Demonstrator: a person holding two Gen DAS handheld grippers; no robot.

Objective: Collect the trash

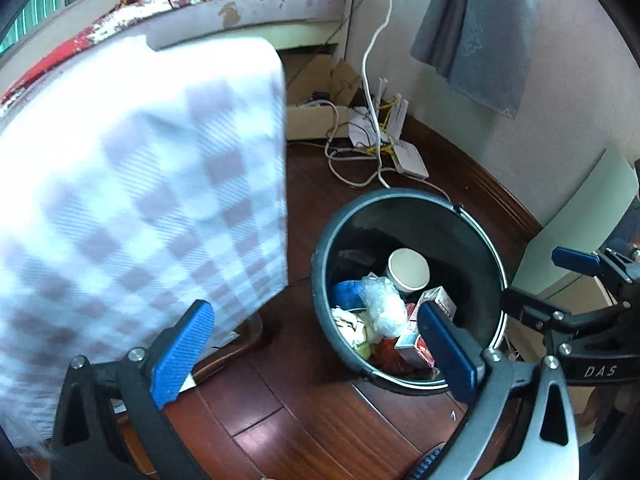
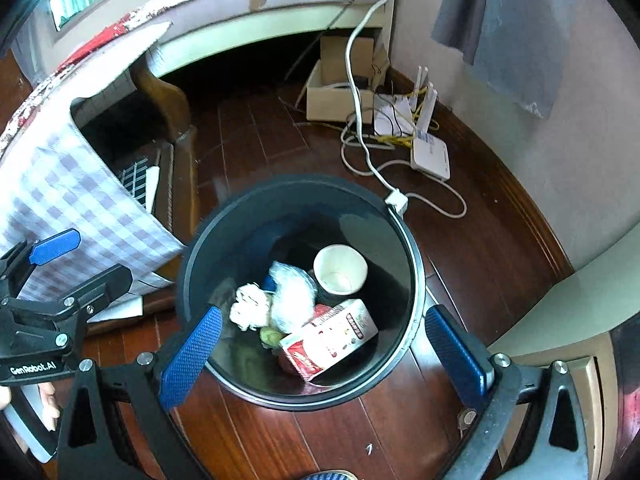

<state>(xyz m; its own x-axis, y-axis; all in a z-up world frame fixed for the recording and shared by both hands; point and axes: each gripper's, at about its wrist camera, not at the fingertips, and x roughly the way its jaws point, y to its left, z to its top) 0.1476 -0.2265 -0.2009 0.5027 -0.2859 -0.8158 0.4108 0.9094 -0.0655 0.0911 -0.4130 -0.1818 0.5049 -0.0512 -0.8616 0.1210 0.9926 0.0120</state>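
Trash already lies in the dark bin [image 2: 404, 240]: a paper cup [image 2: 340, 270], a crumpled plastic bag [image 2: 292, 296] and a red-and-white carton [image 2: 332, 336]. Above the bin, the left gripper [image 1: 316, 356] and right gripper [image 2: 324, 356] both gape wide and empty. No loose trash shows on the floor beside the bin, so little seems left.

You see a dark red wooden floor [image 2: 256, 136]. A round dark bin [image 2: 200, 256] stands on it, and it holds a paper cup [image 2: 340, 270], a red and white carton [image 2: 332, 338], a clear plastic bag [image 2: 290, 296] and crumpled white paper [image 2: 248, 306]. Behind the bin, near the wall, an open cardboard box [image 2: 332, 96] sits on the floor. Beside the box lie a white router [image 2: 430, 156] and loose white cables [image 2: 360, 128] with some yellow ones. A curved wooden furniture leg [image 2: 166, 96] also stands on the floor, left of the bin, partly covered by a checked cloth [image 2: 68, 188].
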